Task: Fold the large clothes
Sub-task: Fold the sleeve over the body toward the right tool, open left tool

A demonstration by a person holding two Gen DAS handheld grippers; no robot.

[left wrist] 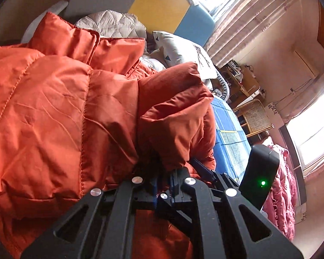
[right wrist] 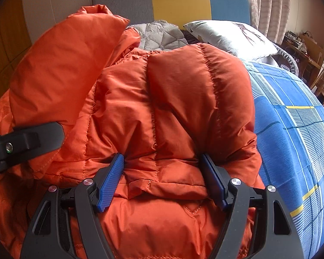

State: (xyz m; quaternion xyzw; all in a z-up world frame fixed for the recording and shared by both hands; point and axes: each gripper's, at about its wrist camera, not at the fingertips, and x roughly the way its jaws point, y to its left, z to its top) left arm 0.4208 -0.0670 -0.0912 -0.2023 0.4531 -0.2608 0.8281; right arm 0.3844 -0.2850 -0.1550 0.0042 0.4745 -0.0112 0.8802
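Orange jacket (right wrist: pixel 162 108) heaped on bed (right wrist: pixel 296 116). Left hand-held gripper (left wrist: pixel 162 180) pinches jacket fold; right hand-held gripper (right wrist: pixel 162 168) clamps thick bunched hem, jaws wide.

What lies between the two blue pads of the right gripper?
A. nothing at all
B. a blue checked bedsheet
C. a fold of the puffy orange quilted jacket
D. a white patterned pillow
C: in the right wrist view the puffy orange quilted jacket bulges between the blue pads of the right gripper.
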